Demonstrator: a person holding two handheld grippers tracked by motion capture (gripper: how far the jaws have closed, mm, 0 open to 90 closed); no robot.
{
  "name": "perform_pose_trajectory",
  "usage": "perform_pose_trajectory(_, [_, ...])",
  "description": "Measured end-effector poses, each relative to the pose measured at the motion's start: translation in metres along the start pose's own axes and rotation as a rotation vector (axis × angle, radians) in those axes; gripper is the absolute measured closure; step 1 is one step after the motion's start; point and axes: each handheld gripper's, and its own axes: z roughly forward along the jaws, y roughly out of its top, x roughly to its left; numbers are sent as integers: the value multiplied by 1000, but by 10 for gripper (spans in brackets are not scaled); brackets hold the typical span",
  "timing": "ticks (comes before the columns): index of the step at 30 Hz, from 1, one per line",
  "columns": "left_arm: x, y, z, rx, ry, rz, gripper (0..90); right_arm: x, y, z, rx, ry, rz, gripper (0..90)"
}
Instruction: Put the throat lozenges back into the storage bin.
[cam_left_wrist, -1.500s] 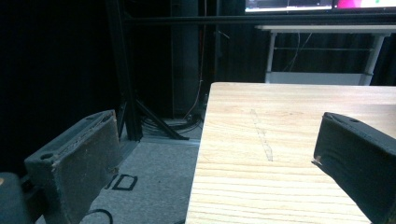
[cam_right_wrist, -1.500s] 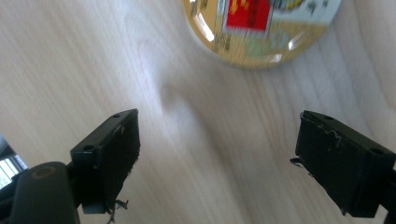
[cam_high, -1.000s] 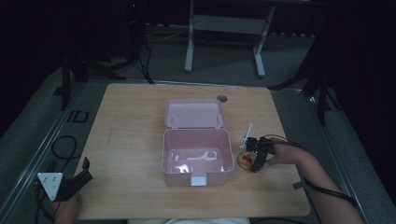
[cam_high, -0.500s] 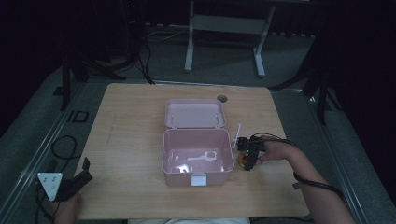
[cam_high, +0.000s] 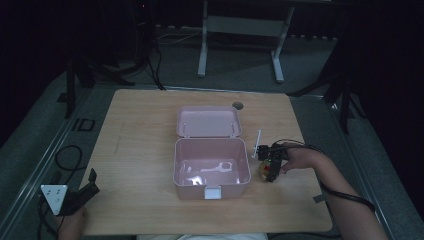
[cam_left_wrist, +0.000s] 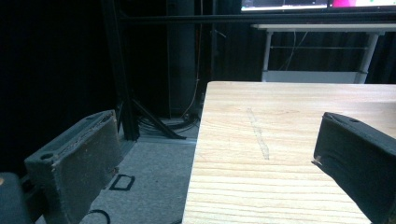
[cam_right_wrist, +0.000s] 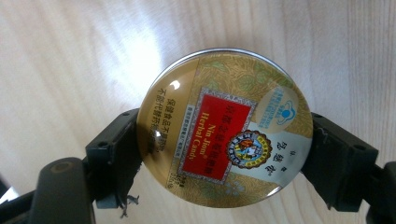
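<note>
The right gripper (cam_high: 270, 167) pinches a round herbal candy tin (cam_right_wrist: 225, 128) between its jaws, low over the wooden table (cam_high: 140, 145), just right of the open pink lunch box (cam_high: 211, 162). The left gripper (cam_high: 82, 192) rests at the table's near left corner, jaws spread wide, holding nothing.

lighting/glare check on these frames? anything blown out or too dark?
High view: dim overall, room black, pink box readable, right tool murky. Right gripper view: bright, glare patch on the table and small highlights on the candy tin; label sharp. Left gripper view: left tool jaws soft, dark background.
</note>
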Motion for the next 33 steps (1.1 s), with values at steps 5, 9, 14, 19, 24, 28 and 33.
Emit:
perform_pose_trajectory(5, [0, 0, 0, 0, 0, 0, 10, 8, -5, -18, 25, 7, -3, 200])
perform_pose_trajectory(9, [0, 0, 0, 0, 0, 0, 10, 13, -8, -34, 27, 18, -6, 201])
perform_pose_trajectory(14, [0, 0, 0, 1, 0, 0, 11, 19, -10, -56, 23, 17, -15, 201])
perform_pose_trajectory(19, [0, 0, 0, 2, 0, 0, 10, 26, -9, -78, 35, -10, -28, 201])
perform_pose_trajectory(24, [0, 0, 0, 2, -1, -1, 10, 31, -6, -93, 20, -15, -30, 201])
perform_pose_trajectory(28, [0, 0, 0, 3, -1, -2, 10, 34, -1, -100, 16, -17, -39, 201])
perform_pose_trajectory(33, [0, 0, 0, 3, -3, -2, 11, 39, 8, -110, 17, -15, -59, 201])
